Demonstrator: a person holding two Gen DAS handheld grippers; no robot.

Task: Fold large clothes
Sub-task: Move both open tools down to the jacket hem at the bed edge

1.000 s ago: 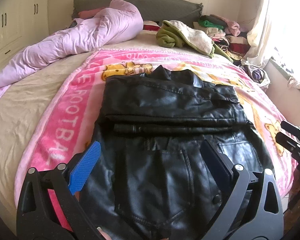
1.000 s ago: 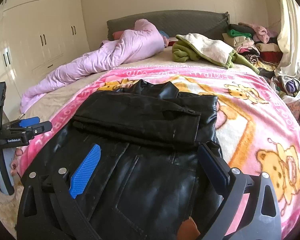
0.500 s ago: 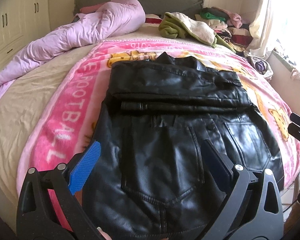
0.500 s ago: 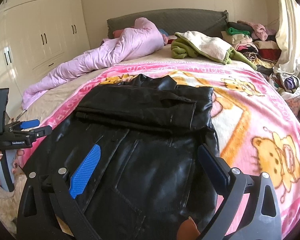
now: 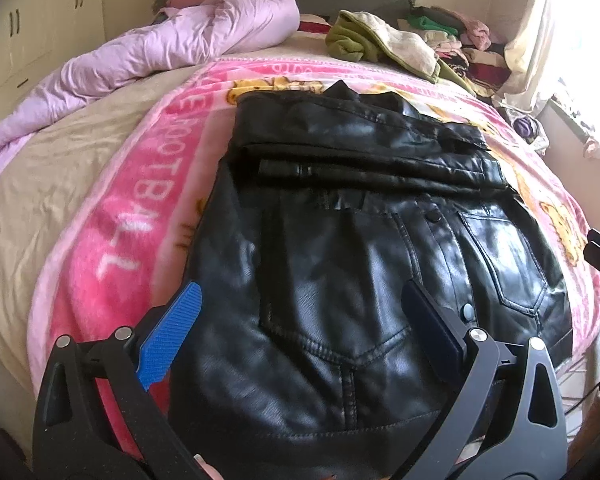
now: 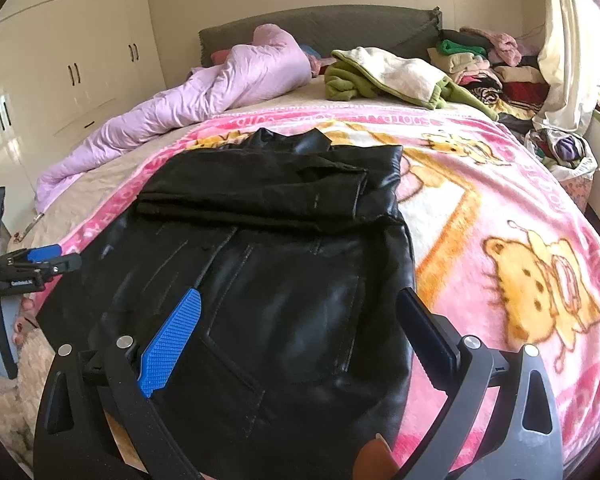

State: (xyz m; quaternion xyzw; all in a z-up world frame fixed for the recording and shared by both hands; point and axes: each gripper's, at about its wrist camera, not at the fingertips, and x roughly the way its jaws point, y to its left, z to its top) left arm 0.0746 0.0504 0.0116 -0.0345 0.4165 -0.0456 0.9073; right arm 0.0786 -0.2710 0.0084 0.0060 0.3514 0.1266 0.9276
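Observation:
A black leather jacket point(image 5: 360, 248) lies flat on a pink cartoon blanket point(image 5: 132, 216) on the bed, its sleeves folded across the upper part as a band. It also shows in the right wrist view point(image 6: 276, 264). My left gripper point(image 5: 300, 324) is open and empty, hovering over the jacket's near hem. My right gripper point(image 6: 300, 324) is open and empty over the jacket's near right part. In the right wrist view the left gripper point(image 6: 32, 268) appears at the left edge, beside the jacket's left side.
A lilac duvet point(image 5: 172, 48) lies along the bed's far left. A green and cream garment point(image 5: 384, 44) and a pile of folded clothes point(image 6: 492, 68) sit by the headboard. White wardrobes point(image 6: 68, 64) stand left. A curtain point(image 6: 564, 52) hangs right.
Both grippers have pulled back toward the bed's near edge and risen, so more of the jacket's lower part shows. Both stayed open. The jacket has not moved.

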